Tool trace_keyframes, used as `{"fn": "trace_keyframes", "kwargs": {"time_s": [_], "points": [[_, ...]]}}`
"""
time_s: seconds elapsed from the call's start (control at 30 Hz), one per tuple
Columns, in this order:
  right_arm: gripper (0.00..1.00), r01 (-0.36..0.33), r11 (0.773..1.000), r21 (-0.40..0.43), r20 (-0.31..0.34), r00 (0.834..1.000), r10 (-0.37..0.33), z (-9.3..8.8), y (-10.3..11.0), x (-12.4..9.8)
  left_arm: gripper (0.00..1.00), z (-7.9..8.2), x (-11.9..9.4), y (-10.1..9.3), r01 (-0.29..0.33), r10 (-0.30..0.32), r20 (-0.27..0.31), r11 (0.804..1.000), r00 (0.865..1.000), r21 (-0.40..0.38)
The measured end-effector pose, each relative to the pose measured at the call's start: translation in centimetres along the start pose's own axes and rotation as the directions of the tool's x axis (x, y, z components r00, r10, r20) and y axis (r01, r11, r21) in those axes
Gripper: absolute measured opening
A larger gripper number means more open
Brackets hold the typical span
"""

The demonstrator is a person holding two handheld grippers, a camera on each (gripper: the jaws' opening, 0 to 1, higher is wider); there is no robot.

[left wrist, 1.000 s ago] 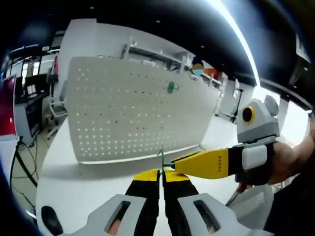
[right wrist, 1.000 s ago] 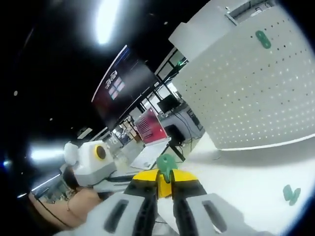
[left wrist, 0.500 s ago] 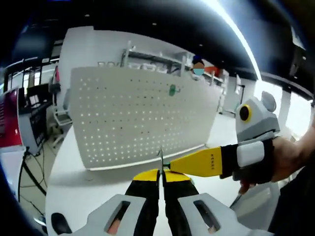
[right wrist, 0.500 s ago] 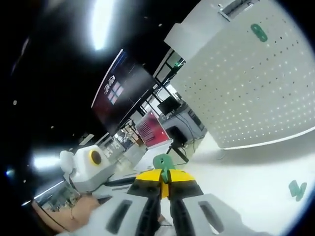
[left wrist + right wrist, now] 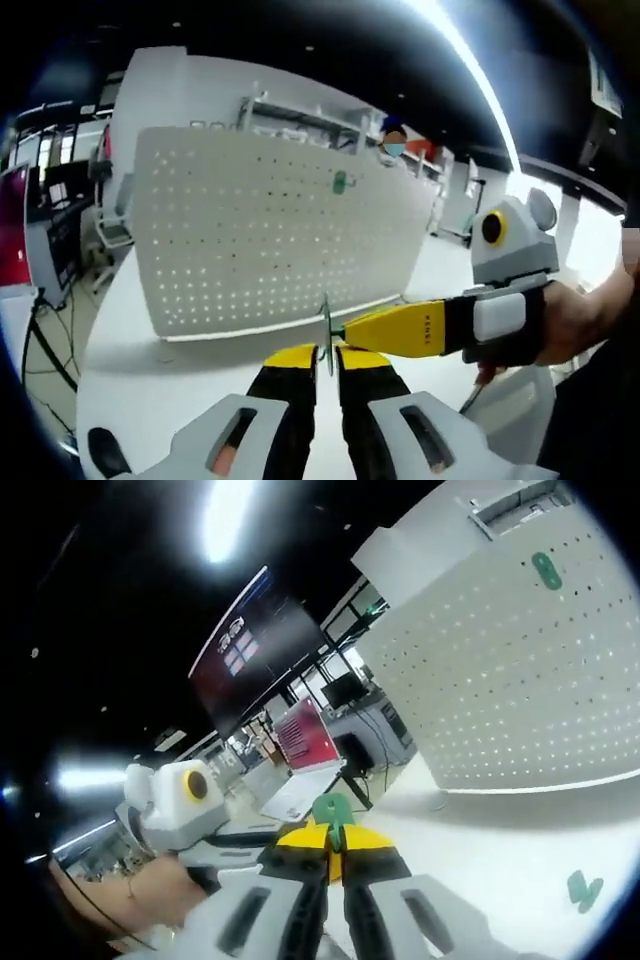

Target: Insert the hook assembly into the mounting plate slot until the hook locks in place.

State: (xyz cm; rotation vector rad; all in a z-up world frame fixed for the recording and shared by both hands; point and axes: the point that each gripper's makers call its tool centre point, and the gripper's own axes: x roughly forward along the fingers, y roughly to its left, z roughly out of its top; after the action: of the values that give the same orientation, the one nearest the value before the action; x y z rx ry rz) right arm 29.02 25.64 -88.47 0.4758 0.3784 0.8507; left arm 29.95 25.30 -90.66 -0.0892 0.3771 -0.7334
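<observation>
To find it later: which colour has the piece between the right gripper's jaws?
Green piece, clearest in right gripper view.

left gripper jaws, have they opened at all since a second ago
Yes. The left gripper now shows a narrow gap between its yellow-tipped jaws, which earlier met around the thin metal hook.

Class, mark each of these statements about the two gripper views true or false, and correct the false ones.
1. The right gripper is shut on a green plate. True: the green plate sticks up between its yellow tips.
2. The white pegboard lies flat on the table. False: it stands upright on the white table.
3. A green piece is already mounted on the pegboard. True: the mounted green piece sits near its top.
4. The left gripper is wide open and holds nothing. False: its jaws pinch a thin metal hook.
5. A loose green piece lies on the table. True.
6. The two grippers are far apart. False: their tips meet at the hook.
</observation>
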Motion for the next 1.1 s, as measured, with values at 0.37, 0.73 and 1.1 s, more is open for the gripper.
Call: {"fn": "trace_keyframes", "kwargs": {"time_s": [0.37, 0.73, 1.1], "points": [[0.00, 0.005, 0.997, -0.083, -0.016, 1.000, -0.006, 0.0, -0.2, -0.1, 0.52, -1.0, 0.0, -0.3, 0.035, -0.035, 0.000, 0.999, 0.999, 0.002], [0.00, 0.025, 0.977, -0.214, -0.007, 1.000, -0.028, 1.1, -1.0, -0.4, 0.75, -1.6, -0.3, -0.2, 0.037, -0.037, -0.002, 0.999, 0.999, -0.010], [0.00, 0.098, 0.969, -0.225, 0.106, 0.991, -0.076, 3.6, -2.4, -1.7, 0.93, -1.2, 0.5, -2.4, 0.096, -0.095, 0.035, 0.995, 0.995, -0.025]]}}
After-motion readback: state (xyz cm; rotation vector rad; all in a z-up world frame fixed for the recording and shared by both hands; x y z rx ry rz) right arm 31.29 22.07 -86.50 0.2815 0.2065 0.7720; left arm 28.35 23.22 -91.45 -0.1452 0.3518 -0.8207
